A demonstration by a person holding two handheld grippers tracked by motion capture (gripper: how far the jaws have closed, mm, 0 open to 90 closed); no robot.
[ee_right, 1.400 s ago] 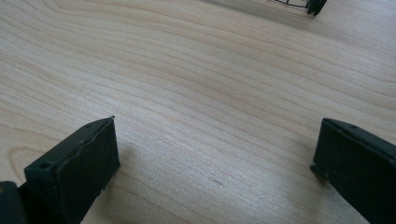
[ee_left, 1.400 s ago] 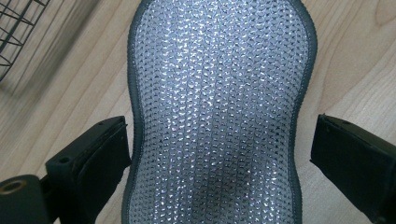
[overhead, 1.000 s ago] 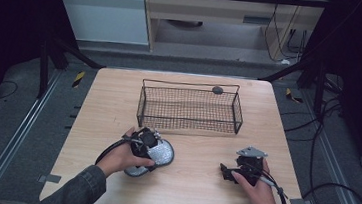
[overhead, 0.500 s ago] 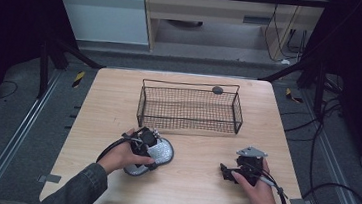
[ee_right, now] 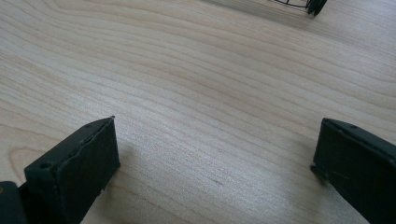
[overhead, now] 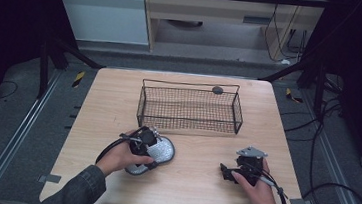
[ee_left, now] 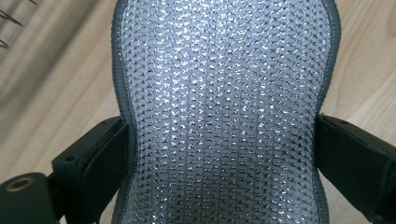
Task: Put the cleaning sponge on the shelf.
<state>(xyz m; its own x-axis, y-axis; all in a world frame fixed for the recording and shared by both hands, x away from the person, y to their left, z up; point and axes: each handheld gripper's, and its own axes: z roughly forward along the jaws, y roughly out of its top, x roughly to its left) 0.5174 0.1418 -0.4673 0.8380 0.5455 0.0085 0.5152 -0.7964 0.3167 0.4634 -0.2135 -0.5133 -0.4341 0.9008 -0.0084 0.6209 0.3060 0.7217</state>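
Wooden table [overhead: 196,184]: left claw [overhead: 157,150] grips mesh pad [overhead: 162,149], right claw [overhead: 226,172] gapes, basket [overhead: 190,109] beyond.

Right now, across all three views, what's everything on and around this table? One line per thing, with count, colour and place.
Wire basket: one, black, far middle of the table, nothing visible inside.
Mesh scrubber pad: one, silver with a grey edge, near left, between the left jaws.
Table: one, light wood.
Left gripper: one, black, shut on the pad.
Right gripper: one, black, near right, jaws apart over bare wood.
Hands: two, one on each gripper.
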